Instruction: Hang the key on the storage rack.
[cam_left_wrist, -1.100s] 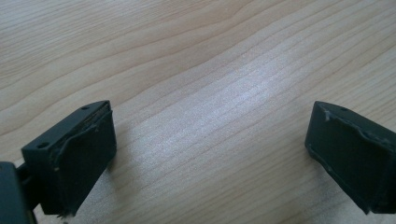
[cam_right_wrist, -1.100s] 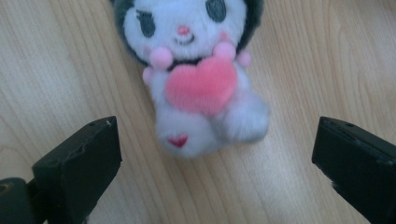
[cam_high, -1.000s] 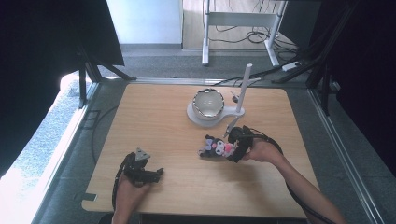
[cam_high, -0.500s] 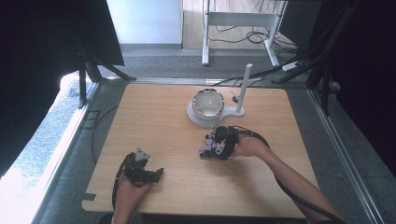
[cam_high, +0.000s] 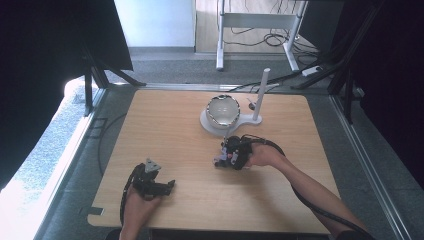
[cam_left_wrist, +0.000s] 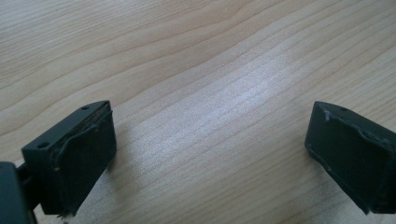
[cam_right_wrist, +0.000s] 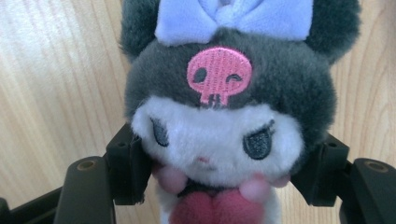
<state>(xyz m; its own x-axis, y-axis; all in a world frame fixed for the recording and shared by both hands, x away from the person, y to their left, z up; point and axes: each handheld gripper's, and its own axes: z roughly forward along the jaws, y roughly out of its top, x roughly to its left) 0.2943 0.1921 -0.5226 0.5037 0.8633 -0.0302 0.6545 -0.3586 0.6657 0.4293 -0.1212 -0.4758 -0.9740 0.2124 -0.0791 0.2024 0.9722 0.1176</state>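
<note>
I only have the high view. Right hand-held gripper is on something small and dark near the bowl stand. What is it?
Observer: A plush toy, dark grey hood, white face, pink skull patch, pale blue bow.
Operator: Is the right hand-held gripper actually gripping it?
Observer: Yes. The right hand-held gripper has just been closing, and its jaws press into both sides of the toy's head.
Operator: Left one holding anything?
Observer: No. The left hand-held gripper has its jaws wide apart, with bare wooden table between them.
</note>
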